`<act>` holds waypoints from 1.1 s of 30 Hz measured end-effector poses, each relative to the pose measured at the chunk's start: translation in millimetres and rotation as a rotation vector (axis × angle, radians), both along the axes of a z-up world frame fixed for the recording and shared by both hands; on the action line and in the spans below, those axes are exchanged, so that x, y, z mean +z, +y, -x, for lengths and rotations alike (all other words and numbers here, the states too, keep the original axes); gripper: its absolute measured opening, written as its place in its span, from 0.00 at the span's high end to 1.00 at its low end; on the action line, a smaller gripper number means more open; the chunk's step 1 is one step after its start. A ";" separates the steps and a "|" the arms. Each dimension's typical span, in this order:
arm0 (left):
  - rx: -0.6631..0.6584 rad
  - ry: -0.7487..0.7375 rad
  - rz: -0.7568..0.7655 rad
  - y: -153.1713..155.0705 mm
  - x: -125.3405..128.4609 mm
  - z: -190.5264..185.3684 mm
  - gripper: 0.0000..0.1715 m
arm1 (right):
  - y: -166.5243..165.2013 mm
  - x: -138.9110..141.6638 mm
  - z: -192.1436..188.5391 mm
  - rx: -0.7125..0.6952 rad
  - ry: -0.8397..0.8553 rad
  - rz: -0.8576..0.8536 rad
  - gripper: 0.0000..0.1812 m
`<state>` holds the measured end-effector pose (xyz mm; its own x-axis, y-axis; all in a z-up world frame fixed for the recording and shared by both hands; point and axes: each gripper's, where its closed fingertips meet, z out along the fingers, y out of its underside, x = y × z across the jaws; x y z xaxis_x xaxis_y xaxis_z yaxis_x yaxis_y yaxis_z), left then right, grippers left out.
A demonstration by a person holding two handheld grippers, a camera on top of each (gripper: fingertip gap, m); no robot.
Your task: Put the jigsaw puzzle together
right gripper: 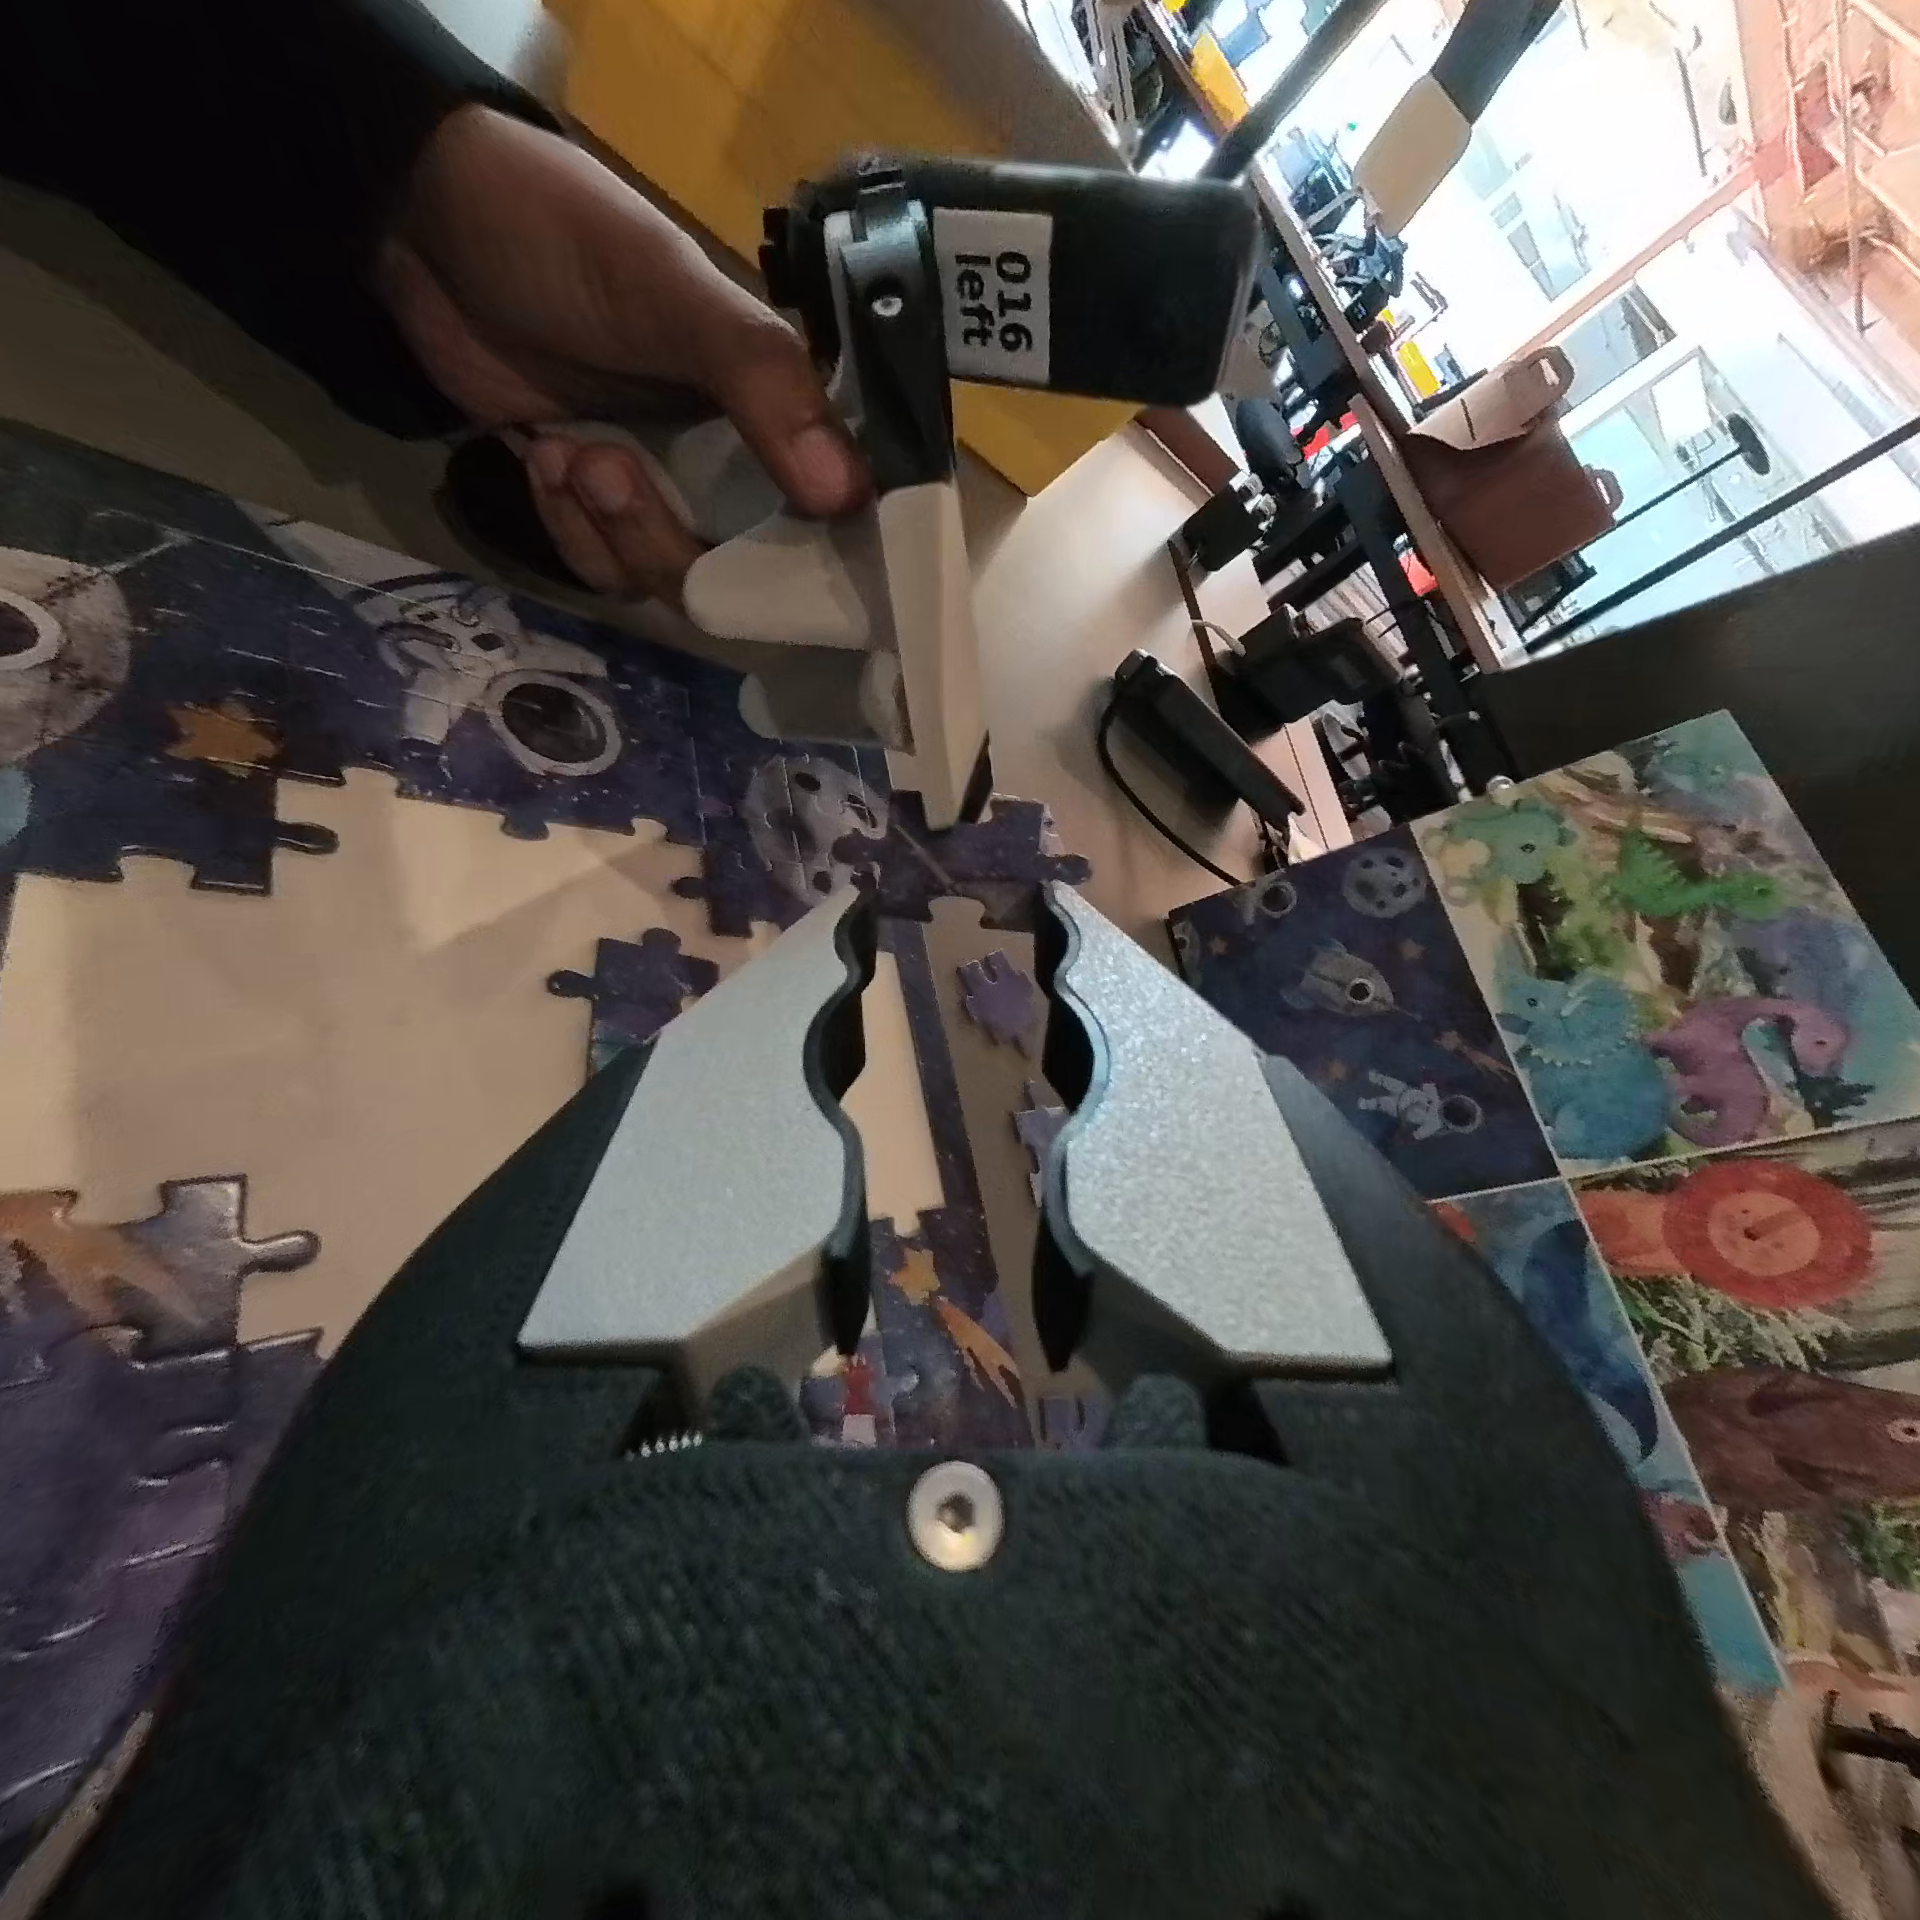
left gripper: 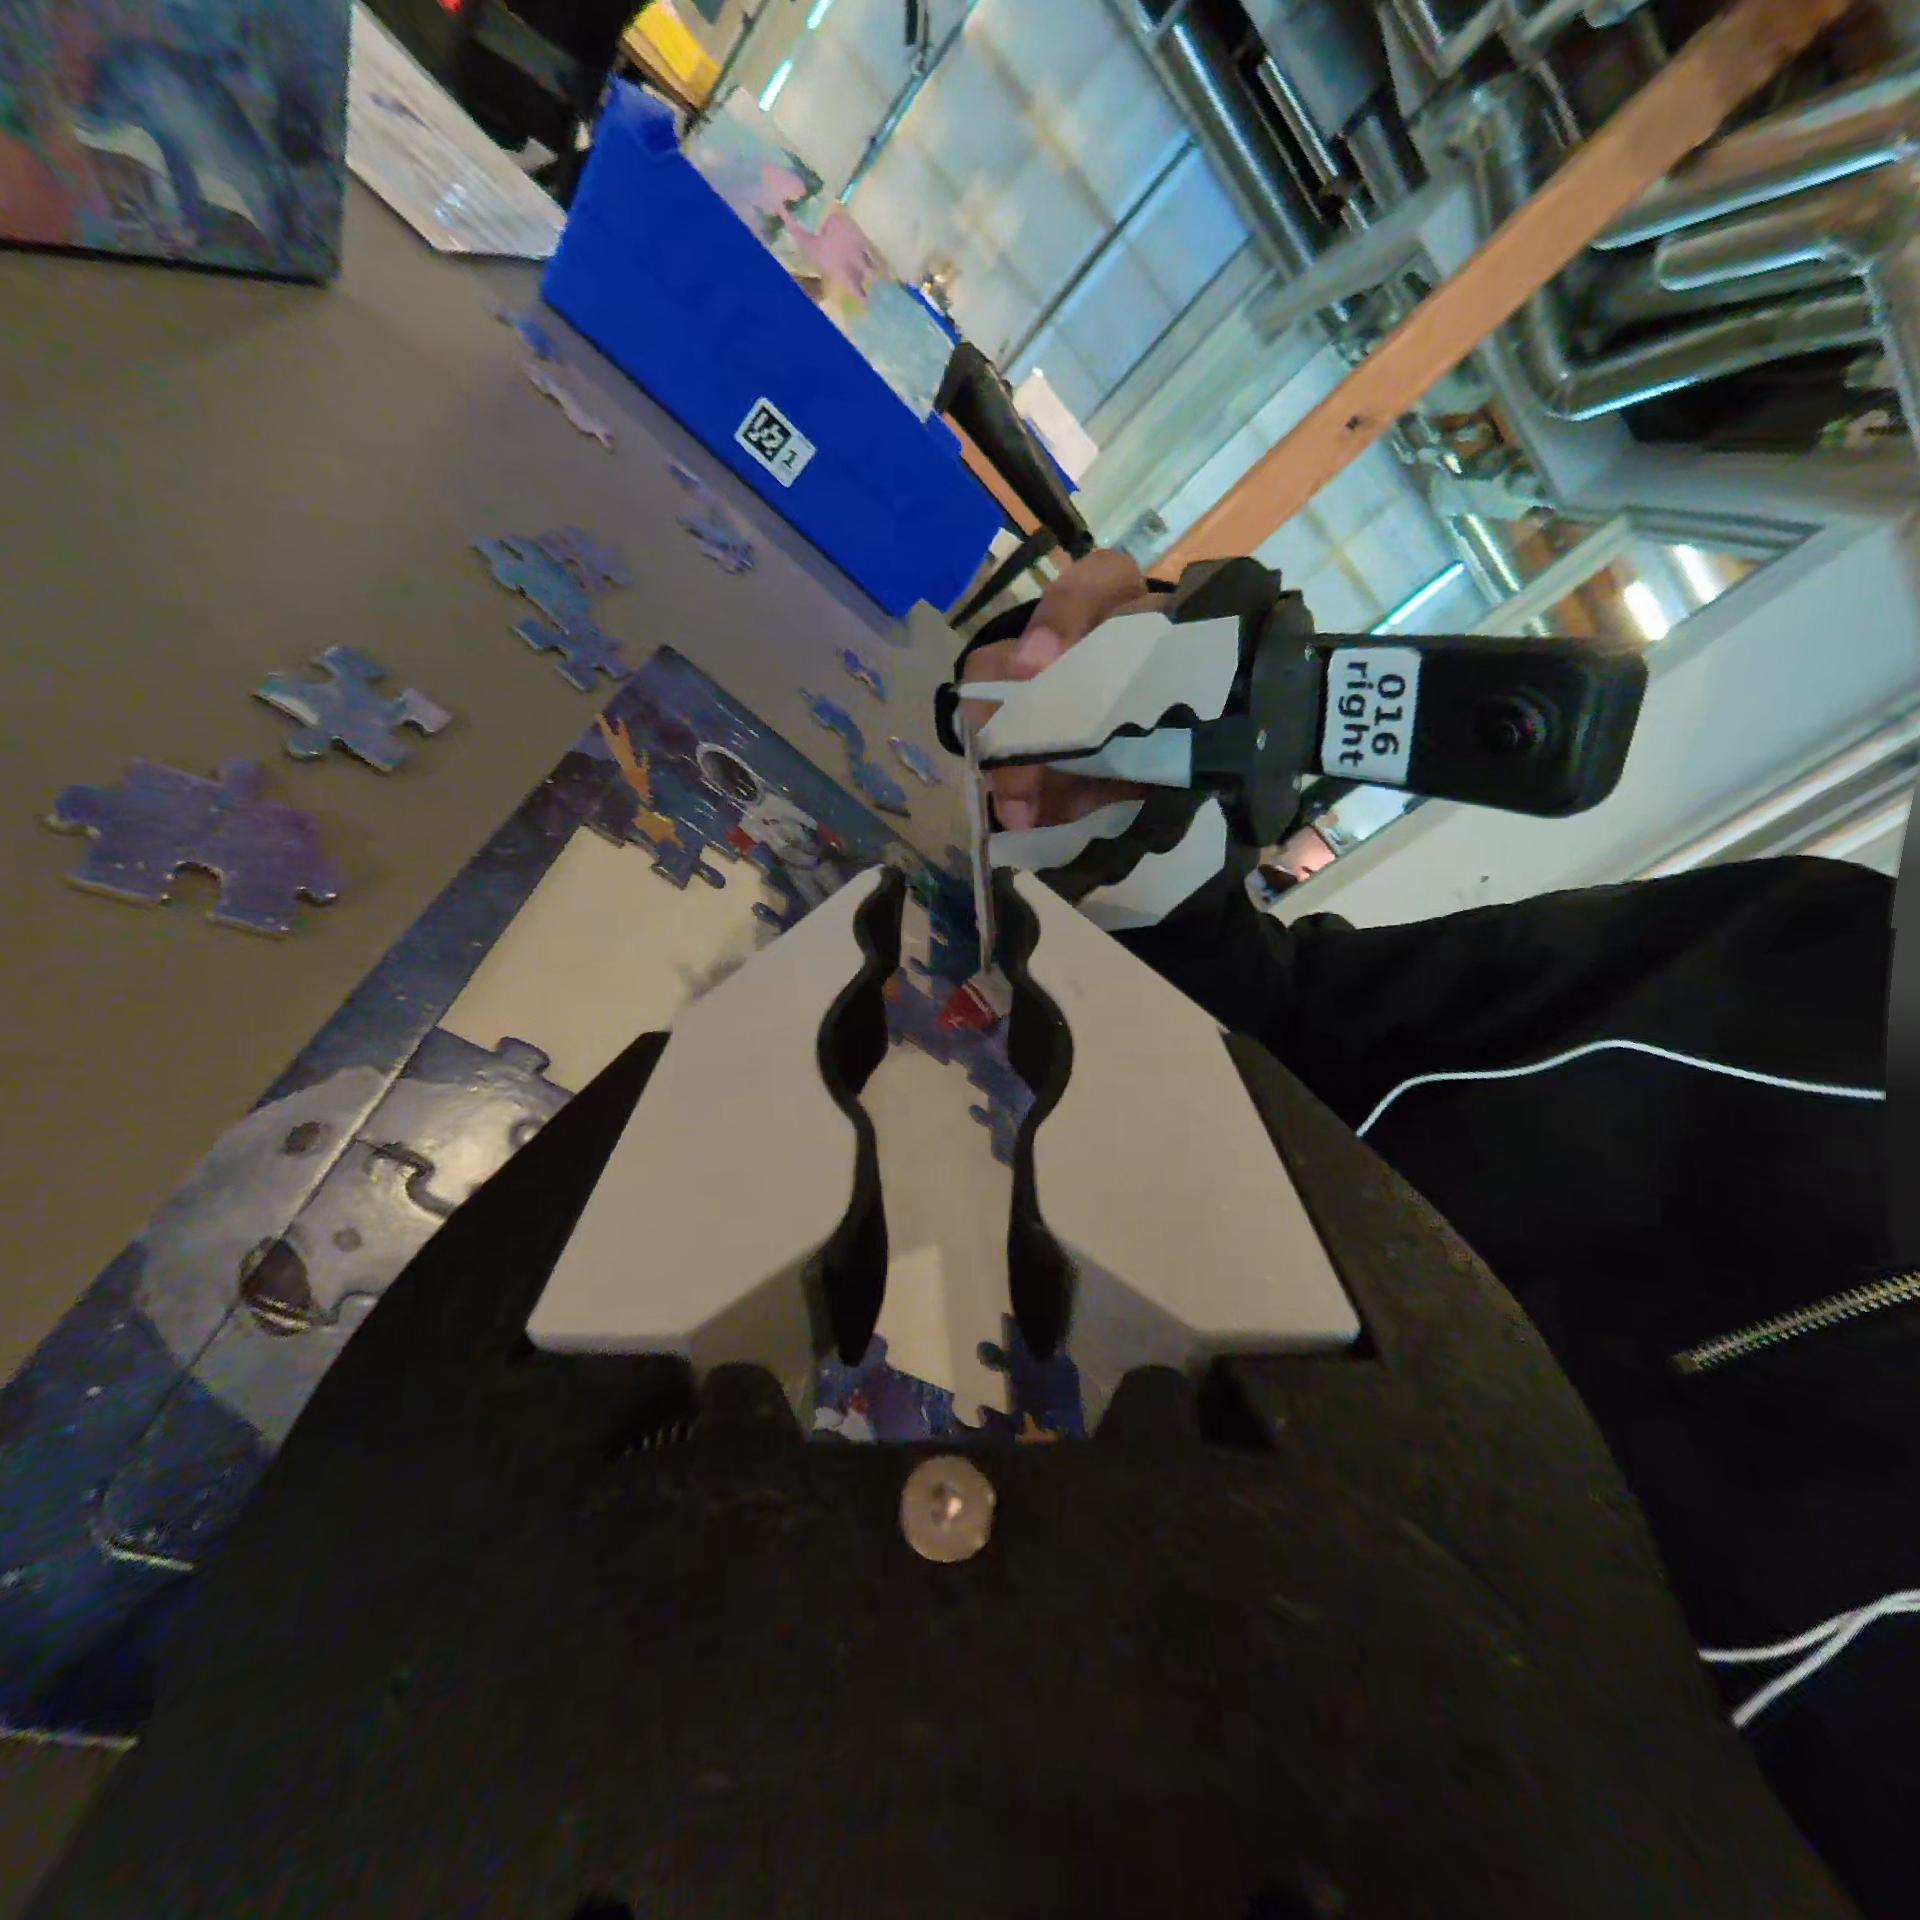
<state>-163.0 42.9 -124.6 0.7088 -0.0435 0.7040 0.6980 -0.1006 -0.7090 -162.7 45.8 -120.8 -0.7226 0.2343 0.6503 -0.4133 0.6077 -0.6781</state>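
Stickers: one white on each camera, one on the blue bin [left gripper: 727, 343]. Right gripper [right gripper: 951, 899] clamps one puzzle piece [right gripper: 997, 868] by its edges; left gripper [left gripper: 954, 881] fingers straddle it, parted.

1. Partly assembled space-themed cardboard jigsaw puzzle [right gripper: 540, 717]: lies flat on the table; dark blue-purple picture with astronauts, moons and stars; border strip joined, a large pale unfilled area [right gripper: 312, 966] in the middle.
2. Single purple-blue starry puzzle piece [right gripper: 966, 862]: raised above the puzzle's edge, standing on edge in the left wrist view [left gripper: 980, 883].
3. Loose blue-purple cardboard pieces [left gripper: 197, 842]: scattered face up on the brown table beyond the puzzle, apart from one another; several more [left gripper: 566, 603] lie nearer the far side.
4. Two small loose pieces [right gripper: 997, 992]: lie just beside the puzzle's border.
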 end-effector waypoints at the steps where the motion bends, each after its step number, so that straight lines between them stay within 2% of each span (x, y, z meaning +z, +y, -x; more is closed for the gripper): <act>1: -0.010 -0.009 -0.006 0.5 -0.3 -1.1 0.93 | -0.6 -0.8 -1.1 0.001 0.005 -0.008 0.84; 3: -0.034 -0.020 -0.020 1.0 0.6 -3.8 1.00 | -1.0 -2.9 -2.0 -0.003 0.019 -0.030 0.85; 9: -0.006 0.008 -0.003 -1.5 -0.2 0.2 1.00 | 1.5 -3.0 -3.0 -0.016 0.035 -0.025 0.84; 17: 0.066 -0.012 -0.081 -17.8 15.6 15.0 1.00 | 26.5 17.8 7.9 -0.061 -0.058 0.167 0.83; 24: 0.078 0.025 -0.096 -21.9 24.7 13.7 1.00 | 41.9 21.5 18.8 -0.123 -0.071 0.207 0.85; 33: 0.062 0.008 -0.123 -22.8 28.3 10.7 1.00 | 51.1 23.9 24.2 -0.132 -0.132 0.280 0.85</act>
